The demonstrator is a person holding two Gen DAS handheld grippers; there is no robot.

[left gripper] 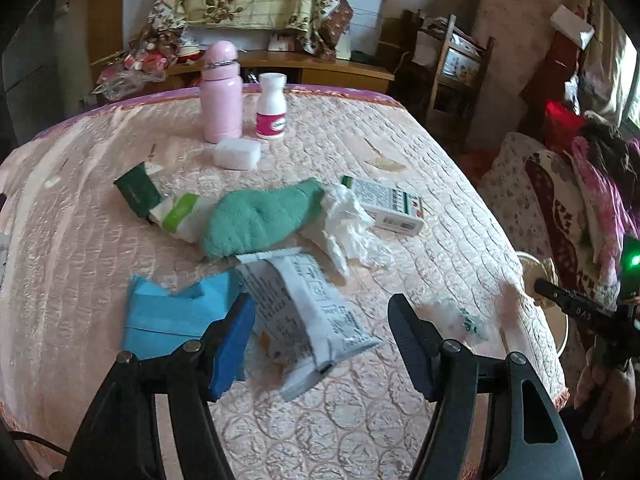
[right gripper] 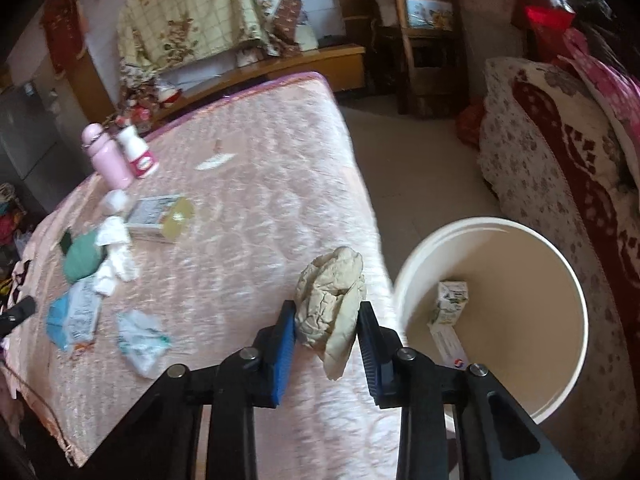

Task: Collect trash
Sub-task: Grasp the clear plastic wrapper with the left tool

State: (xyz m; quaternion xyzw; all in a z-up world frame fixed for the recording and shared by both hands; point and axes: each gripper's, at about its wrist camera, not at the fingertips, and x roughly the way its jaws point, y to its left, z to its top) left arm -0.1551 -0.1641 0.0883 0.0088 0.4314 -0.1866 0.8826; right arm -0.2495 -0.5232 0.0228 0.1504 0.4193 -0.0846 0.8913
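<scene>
1. R gripper [right gripper: 326, 340]: clamped on crumpled beige paper wad [right gripper: 332, 304], above bed [right gripper: 260, 200] edge, beside white bin [right gripper: 496, 312].
2. L gripper [left gripper: 322, 344]: wide, nothing held, over white wrapper [left gripper: 304, 308].
3. Bin holds small carton [right gripper: 450, 302].

Carton [right gripper: 448, 304] in bucket [right gripper: 576, 292] beside bed [right gripper: 280, 184]

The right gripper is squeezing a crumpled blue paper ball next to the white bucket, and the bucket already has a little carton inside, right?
Almost. The paper ball in the right gripper is beige, not blue, as the right wrist view shows. The rest holds: its fingers squeeze the ball beside the white bucket, which already has a little carton inside.
</scene>
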